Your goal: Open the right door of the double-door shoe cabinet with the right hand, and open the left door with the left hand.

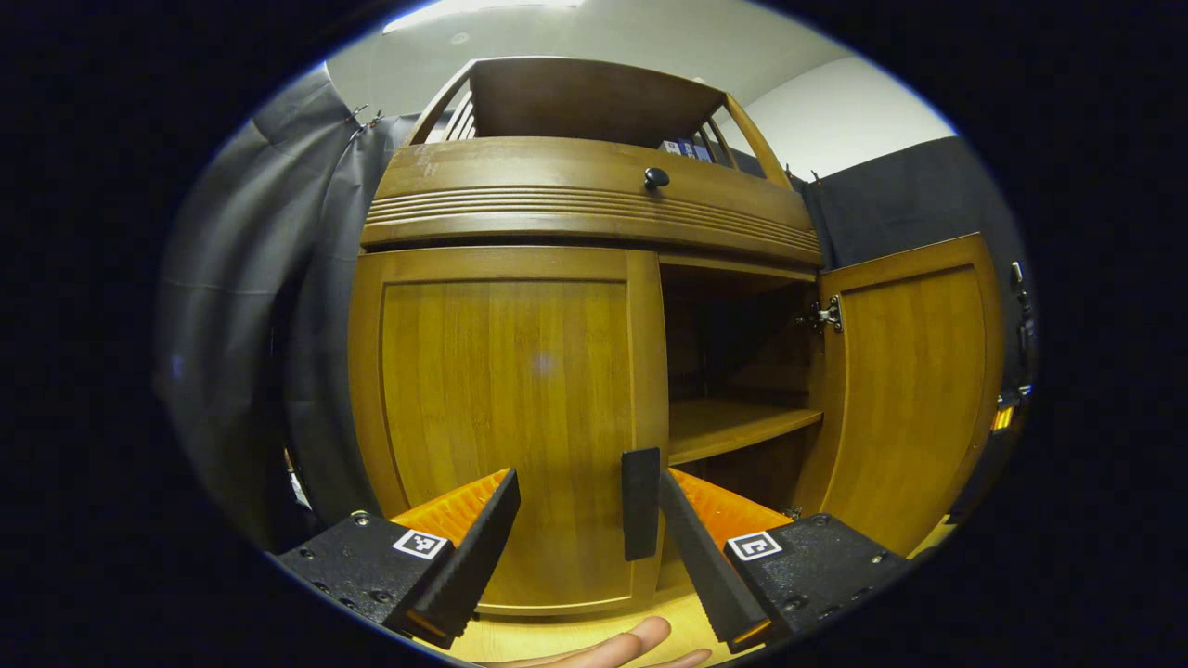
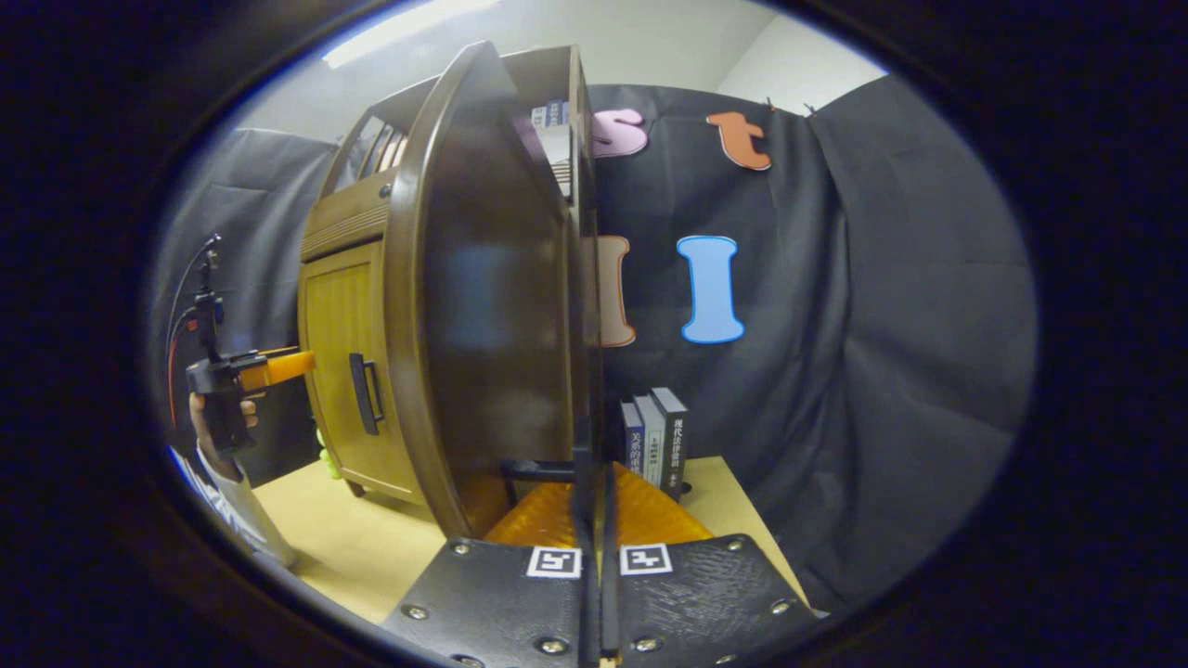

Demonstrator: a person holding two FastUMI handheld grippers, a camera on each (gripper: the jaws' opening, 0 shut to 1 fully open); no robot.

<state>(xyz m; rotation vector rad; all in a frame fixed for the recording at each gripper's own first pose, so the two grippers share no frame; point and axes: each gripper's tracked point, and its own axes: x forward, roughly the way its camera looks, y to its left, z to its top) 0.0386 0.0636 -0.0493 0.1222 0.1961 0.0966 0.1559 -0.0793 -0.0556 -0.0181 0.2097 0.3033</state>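
The wooden shoe cabinet stands in front of me. Its left door is closed, with a dark vertical handle near its right edge. My left gripper is open just in front of this door, and the handle sits between the fingers, close to the right one. The right door stands swung open, showing a shelf inside. In the right gripper view that door is seen almost edge-on, and my right gripper is shut on its handle. Farther off, a hand holds the left gripper near the left door's handle.
The cabinet rests on a light wooden table. A few upright books stand on the table beside the cabinet, against the black cloth wall. A drawer with a round knob runs above the doors. A fingertip shows at the bottom.
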